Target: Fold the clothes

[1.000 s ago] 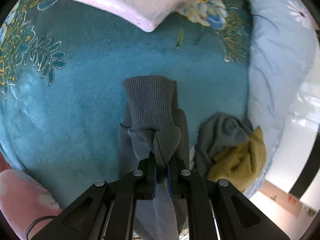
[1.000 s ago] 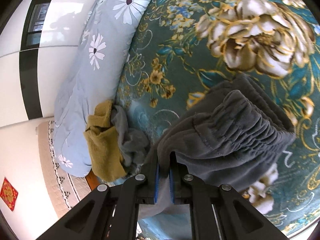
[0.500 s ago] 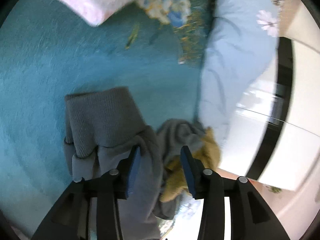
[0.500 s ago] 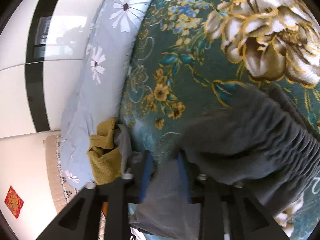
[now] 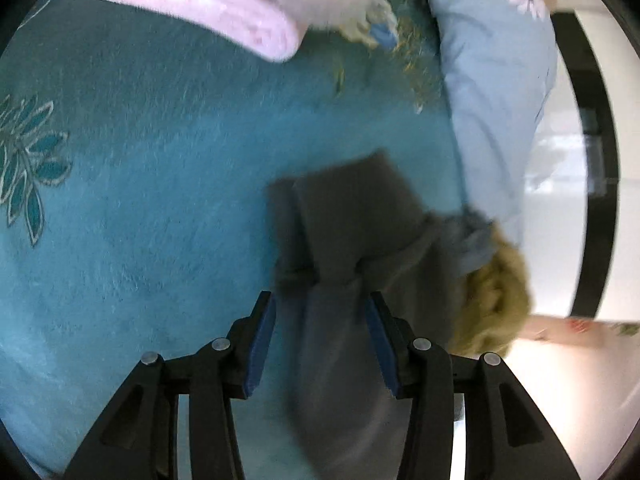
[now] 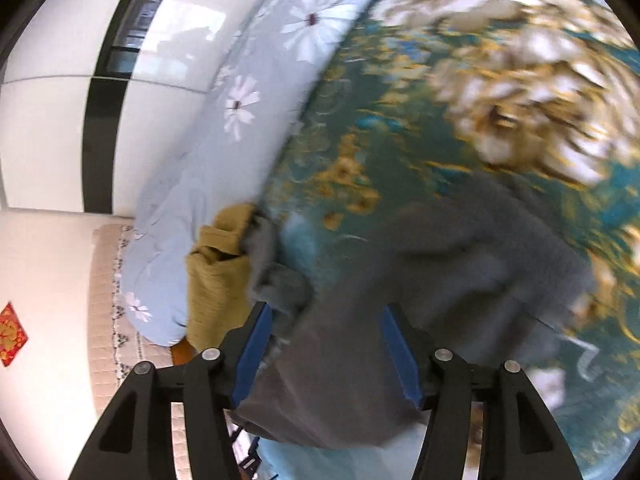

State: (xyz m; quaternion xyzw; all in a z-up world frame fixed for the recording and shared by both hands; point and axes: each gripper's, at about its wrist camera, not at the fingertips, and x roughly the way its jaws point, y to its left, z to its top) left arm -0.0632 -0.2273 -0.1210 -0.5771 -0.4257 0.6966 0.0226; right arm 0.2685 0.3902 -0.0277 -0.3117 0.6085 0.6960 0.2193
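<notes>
Grey trousers [image 5: 352, 240] lie folded on the teal floral bedspread [image 5: 160, 184]; their ribbed cuff end points away from me in the left wrist view. My left gripper [image 5: 320, 316] hangs open just above them, blue pads apart, holding nothing. In the right wrist view the trousers' gathered waistband part [image 6: 460, 280] rests on the bedspread [image 6: 400, 128], blurred by motion. My right gripper [image 6: 326, 332] is open over that cloth and grips nothing.
A crumpled heap of mustard-yellow cloth [image 5: 496, 292] [image 6: 216, 276] and grey cloth [image 6: 276, 276] sits beside the trousers at the bed's edge. A light-blue flowered pillow [image 5: 496, 92] [image 6: 224, 152] lines that edge. A folded pink-white towel [image 5: 224, 4] lies farther off. White wardrobe panels [image 6: 48, 128] stand beyond.
Both grippers were shut on the grey trousers a second ago; both have let go and opened wide. The trousers now lie on the bedspread, and both views have shifted with motion blur.
</notes>
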